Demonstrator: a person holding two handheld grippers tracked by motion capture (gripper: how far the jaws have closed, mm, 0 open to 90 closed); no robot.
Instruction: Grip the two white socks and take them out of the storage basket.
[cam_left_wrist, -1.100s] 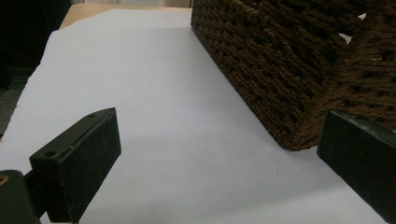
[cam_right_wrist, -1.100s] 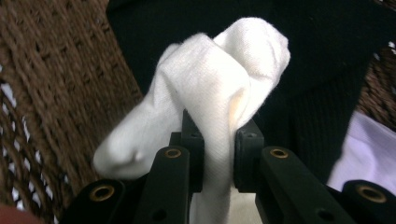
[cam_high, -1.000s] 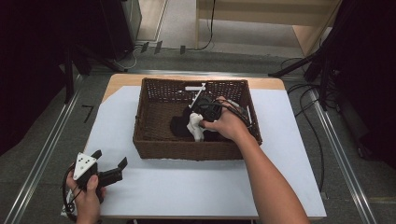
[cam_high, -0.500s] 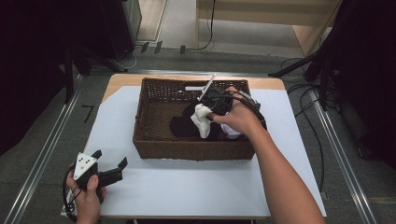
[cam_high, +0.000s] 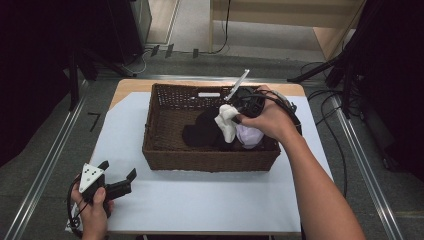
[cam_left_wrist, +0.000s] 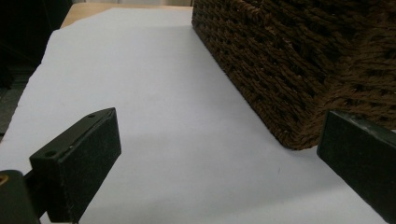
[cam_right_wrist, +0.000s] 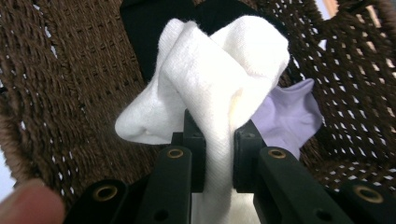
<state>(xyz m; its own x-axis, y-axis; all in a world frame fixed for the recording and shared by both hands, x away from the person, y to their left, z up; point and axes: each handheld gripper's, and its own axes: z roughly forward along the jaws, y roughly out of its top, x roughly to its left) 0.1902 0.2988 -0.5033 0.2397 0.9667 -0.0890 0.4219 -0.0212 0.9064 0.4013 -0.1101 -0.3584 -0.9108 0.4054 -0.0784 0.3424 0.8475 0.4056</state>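
White cloth unmarked, pinched in right gripper fingers above basket; left gripper fingers apart.

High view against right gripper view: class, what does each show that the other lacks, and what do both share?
High view alone: the left gripper, open, on the white table, and both forearms. Right gripper view alone: the right gripper with its jaws pinching the white cloth. Shared: the cloth, the wicker basket, a lilac cloth and dark cloth in it.

Table (white-covered) bears basket.
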